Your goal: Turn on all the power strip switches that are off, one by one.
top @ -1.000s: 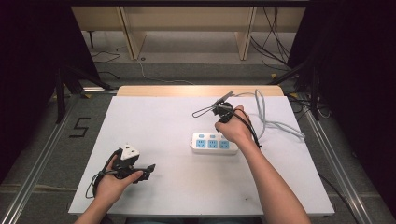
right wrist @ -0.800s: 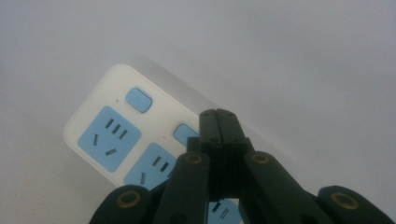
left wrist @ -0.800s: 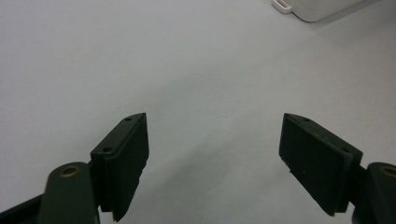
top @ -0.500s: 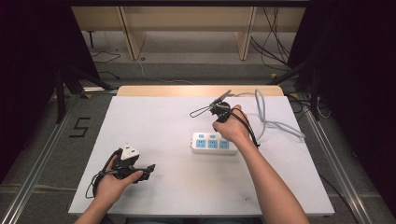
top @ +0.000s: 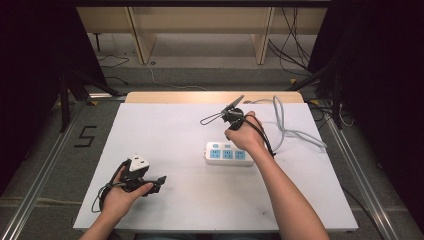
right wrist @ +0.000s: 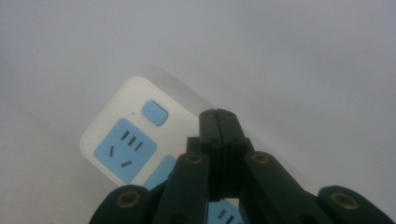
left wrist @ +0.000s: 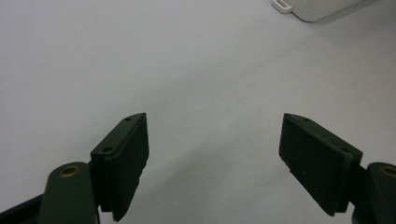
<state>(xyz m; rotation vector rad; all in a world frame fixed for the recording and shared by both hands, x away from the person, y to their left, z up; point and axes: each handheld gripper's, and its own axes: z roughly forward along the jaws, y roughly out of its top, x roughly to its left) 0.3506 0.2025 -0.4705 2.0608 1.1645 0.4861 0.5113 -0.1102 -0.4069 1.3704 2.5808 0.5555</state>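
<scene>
A white power strip (top: 229,153) with light-blue socket faces lies right of the table's middle. Seen in the right gripper view, the power strip (right wrist: 116,140) has a blue switch button (right wrist: 154,113) at its end. My right gripper (right wrist: 218,114) is shut with nothing between its jaws, and its tips hover over the strip just beside that button. The right hand (top: 246,135) holds it over the strip's far edge. My left gripper (top: 160,179) rests near the front left of the table and points right. Its jaws stand open and empty (left wrist: 214,119) over bare table.
The strip's grey cable (top: 281,122) loops across the back right of the white table (top: 175,135). A wooden strip (top: 165,97) runs along the far edge. A "5" mark (top: 86,136) is on the floor to the left. A corner of the power strip (left wrist: 313,7) lies ahead of the left gripper.
The right hand and its shut gripper have drifted slightly to the left over the strip. The left hand has stayed still.
</scene>
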